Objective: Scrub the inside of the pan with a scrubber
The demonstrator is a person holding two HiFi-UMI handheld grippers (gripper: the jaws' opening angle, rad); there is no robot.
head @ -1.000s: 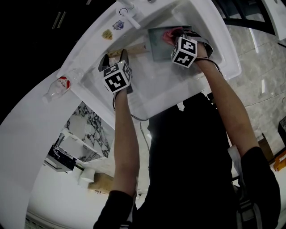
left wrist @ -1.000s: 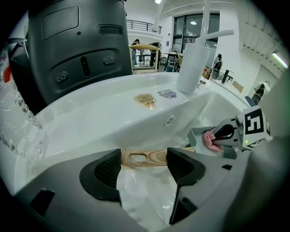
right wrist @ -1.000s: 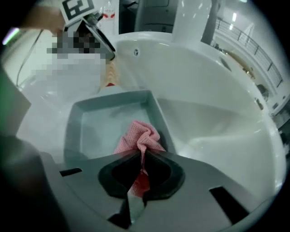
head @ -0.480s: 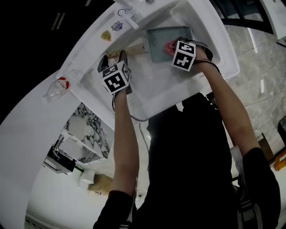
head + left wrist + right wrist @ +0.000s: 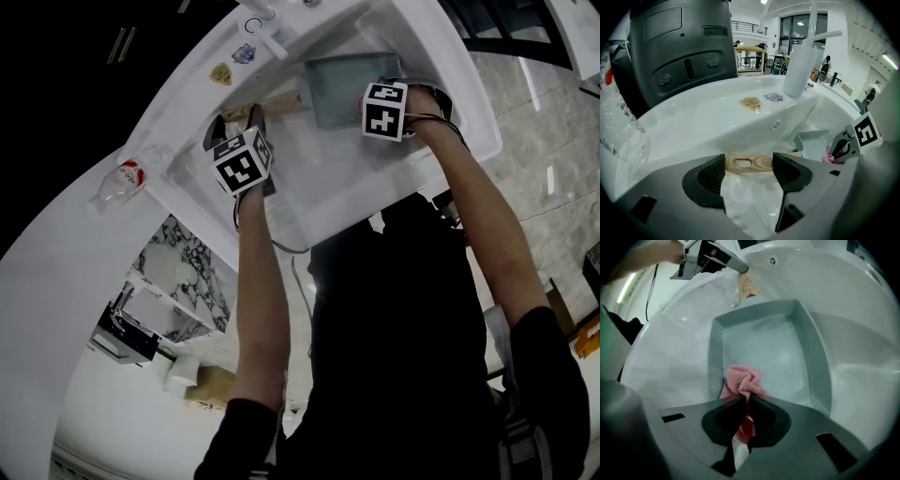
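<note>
Scrubber (image 5: 742,380), pink mesh, pinched tight in my right gripper (image 5: 744,408). Bunched end sticks out ahead of jaws, down on pan (image 5: 764,343) floor near its near-left corner. Pan grey, square, sits in white sink (image 5: 862,357). My left gripper (image 5: 750,174): jaws apart, pan's wooden handle (image 5: 749,163) lying across between tips; contact unclear.

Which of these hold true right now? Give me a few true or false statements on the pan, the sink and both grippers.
1. The right gripper's jaws are shut on a pink scrubber. True.
2. The pan is round. False: it is rectangular and sits in the sink.
3. The left gripper's jaws are shut. False: they stand apart, with the wooden handle across their tips.
4. A plastic bottle lies on the counter beside the sink. True.
</note>
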